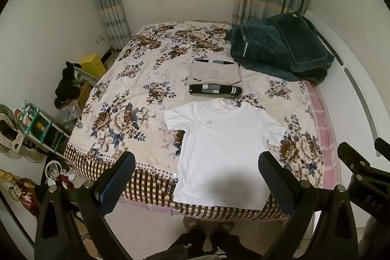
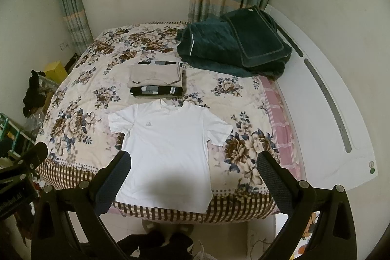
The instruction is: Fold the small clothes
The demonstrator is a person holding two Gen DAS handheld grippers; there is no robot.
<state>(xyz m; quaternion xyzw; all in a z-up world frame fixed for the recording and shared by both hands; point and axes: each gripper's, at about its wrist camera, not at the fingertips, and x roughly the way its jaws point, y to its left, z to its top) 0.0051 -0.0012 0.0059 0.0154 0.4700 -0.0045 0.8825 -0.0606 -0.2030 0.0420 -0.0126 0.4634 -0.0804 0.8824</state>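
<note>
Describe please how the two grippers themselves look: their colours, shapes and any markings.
The left gripper and right gripper are alike: black triangular frames with silver bolts, and two long fingers faced with dark blue textured pads. Each camera also catches the other gripper's black body at its edge, bearing white lettering, only partly readable. No cables show.

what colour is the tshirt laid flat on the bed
White, with a small greenish chest logo; the t-shirt shows best in the right wrist view.

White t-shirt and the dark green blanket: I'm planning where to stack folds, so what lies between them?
Only bare floral bedspread separates the white t-shirt from the dark green blanket; both wrist views show it.
</note>
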